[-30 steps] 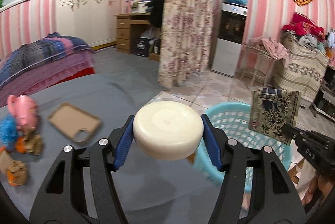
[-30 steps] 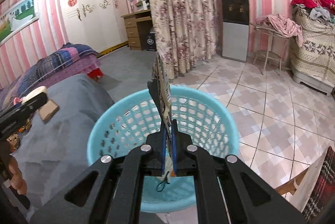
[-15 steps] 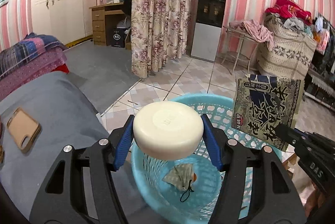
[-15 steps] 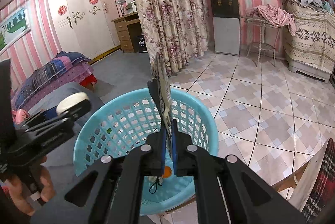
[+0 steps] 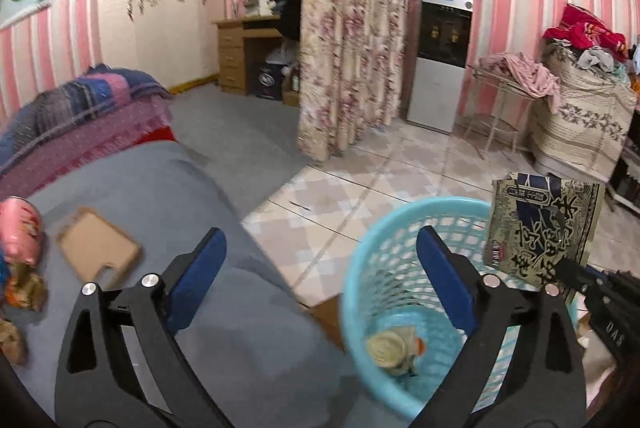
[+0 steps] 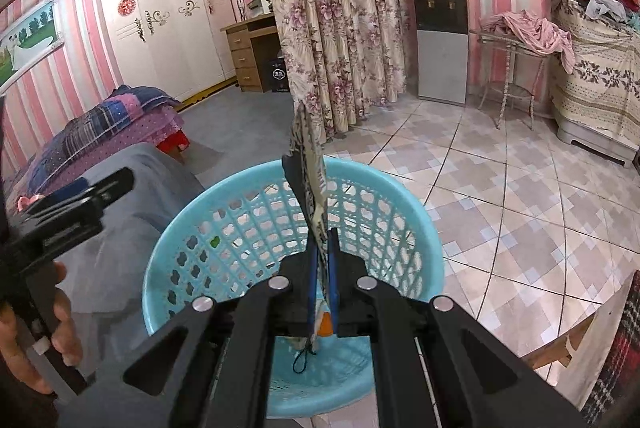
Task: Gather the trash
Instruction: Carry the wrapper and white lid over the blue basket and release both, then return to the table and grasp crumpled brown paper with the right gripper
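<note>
My left gripper [image 5: 320, 264] is open and empty, over the grey bed's edge beside the light blue basket [image 5: 360, 268]. A cream round container [image 5: 386, 346] lies in the basket's bottom on a crumpled wrapper. My right gripper [image 6: 323, 252] is shut on a flat dark snack packet [image 6: 308, 164], held upright above the basket [image 6: 424, 220]. The packet [image 5: 544, 228] also shows in the left wrist view, above the basket's right rim. The left gripper [image 6: 80, 196] shows at the left of the right wrist view.
On the grey bed [image 5: 160, 188] lie a brown phone case [image 5: 98, 248], a pink packet [image 5: 20, 228] and crumpled wrappers [image 5: 24, 288]. A floral curtain [image 5: 348, 68], a water dispenser [image 5: 444, 56] and a laundry pile [image 5: 584, 108] stand beyond the tiled floor [image 6: 520, 208].
My left gripper opened and let go of the cream round container, which now lies in the basket. It has swung back left toward the bed. My right gripper still holds the packet over the basket.
</note>
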A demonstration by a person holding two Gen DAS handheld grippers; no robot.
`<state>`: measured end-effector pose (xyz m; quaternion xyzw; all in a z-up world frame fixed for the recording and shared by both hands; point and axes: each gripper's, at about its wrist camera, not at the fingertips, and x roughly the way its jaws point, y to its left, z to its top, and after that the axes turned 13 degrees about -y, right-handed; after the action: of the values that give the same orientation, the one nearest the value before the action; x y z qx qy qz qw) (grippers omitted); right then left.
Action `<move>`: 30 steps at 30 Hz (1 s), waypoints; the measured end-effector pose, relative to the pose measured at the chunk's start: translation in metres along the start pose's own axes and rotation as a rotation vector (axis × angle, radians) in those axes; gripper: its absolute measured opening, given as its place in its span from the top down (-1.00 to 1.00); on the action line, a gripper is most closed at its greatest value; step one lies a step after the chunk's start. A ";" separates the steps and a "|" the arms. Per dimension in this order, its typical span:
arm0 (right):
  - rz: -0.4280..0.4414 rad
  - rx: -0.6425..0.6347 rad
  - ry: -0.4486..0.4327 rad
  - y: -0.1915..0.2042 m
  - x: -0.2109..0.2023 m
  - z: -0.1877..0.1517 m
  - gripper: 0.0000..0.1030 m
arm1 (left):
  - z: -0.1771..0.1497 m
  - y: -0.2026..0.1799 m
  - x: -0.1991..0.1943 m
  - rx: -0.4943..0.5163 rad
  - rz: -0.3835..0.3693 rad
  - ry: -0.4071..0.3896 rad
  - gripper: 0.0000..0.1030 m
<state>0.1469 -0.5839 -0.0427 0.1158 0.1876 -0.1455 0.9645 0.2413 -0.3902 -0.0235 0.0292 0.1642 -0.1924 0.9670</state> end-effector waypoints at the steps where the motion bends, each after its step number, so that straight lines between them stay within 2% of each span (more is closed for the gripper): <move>1: 0.003 -0.003 0.000 0.003 0.001 0.000 0.90 | 0.000 0.004 -0.003 0.004 0.006 -0.004 -0.83; 8: 0.006 -0.038 0.000 0.025 0.009 -0.006 0.83 | 0.000 0.030 -0.018 -0.006 0.036 -0.004 -0.88; 9: 0.000 -0.044 0.000 0.027 0.010 -0.007 0.62 | 0.000 0.033 -0.019 -0.006 0.039 -0.004 -0.88; 10: 0.000 -0.045 0.000 0.028 0.010 -0.007 0.16 | 0.001 0.034 -0.021 -0.007 0.043 -0.007 -0.88; 12: 0.004 -0.040 -0.011 0.030 0.010 -0.008 -0.26 | 0.002 0.040 -0.026 -0.009 0.052 -0.016 -0.88; 14: -0.003 -0.053 -0.010 0.031 0.009 -0.007 -0.27 | 0.002 0.046 -0.032 -0.010 0.061 -0.020 -0.88; 16: -0.007 -0.068 -0.024 0.033 0.007 -0.007 -0.54 | 0.001 0.051 -0.036 -0.011 0.070 -0.022 -0.88; 18: -0.029 -0.076 -0.040 0.033 0.005 -0.006 -0.69 | 0.000 0.058 -0.043 -0.018 0.084 -0.022 -0.88; 22: -0.028 -0.074 -0.046 0.036 0.003 -0.005 -0.86 | -0.005 0.074 -0.056 -0.033 0.113 -0.008 -0.88; 26: -0.027 -0.087 -0.052 0.045 0.000 -0.004 -0.91 | -0.009 0.097 -0.072 -0.064 0.150 0.015 -0.89; 30: -0.009 -0.108 -0.080 0.060 -0.008 0.000 -0.91 | -0.004 0.122 -0.101 -0.079 0.203 -0.002 -0.89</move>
<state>0.1590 -0.5265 -0.0294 0.0569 0.1571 -0.1438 0.9754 0.1985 -0.2398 0.0054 0.0075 0.1671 -0.0866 0.9821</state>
